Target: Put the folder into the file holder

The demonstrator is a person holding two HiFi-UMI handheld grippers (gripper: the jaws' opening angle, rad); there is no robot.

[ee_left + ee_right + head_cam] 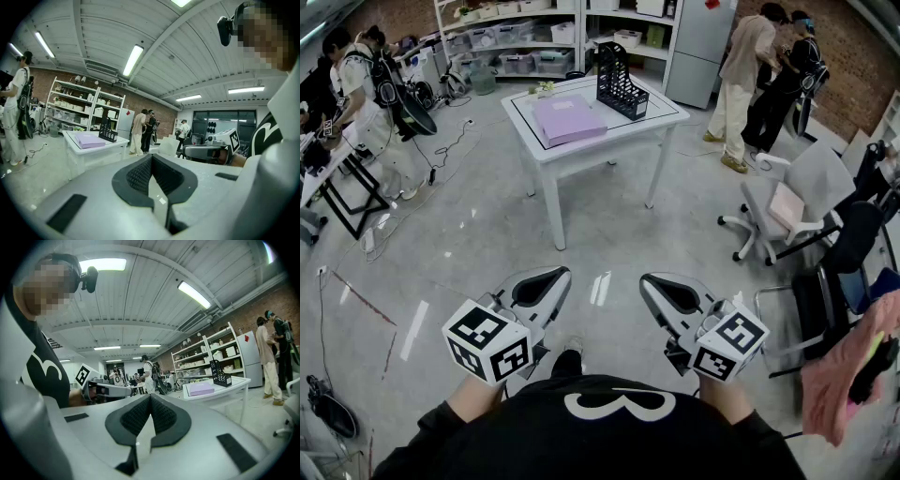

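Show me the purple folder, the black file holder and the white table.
purple folder [569, 119], head view, middle of its cover
black file holder [622, 82], head view, its side wall
white table [623, 139], head view, front edge

Counter [623, 127]: mid-floor, well ahead of the left tool [551, 274] and right tool [652, 279], which sit side by side.
- Folder [568, 119]: flat on counter, left part.
- File holder [622, 82]: upright on counter, far right, apart from folder.
- Shelves [511, 42]: behind counter.
- Office chair [787, 202]: right of counter.

White numeral 3 on the person's black shirt [46, 373]
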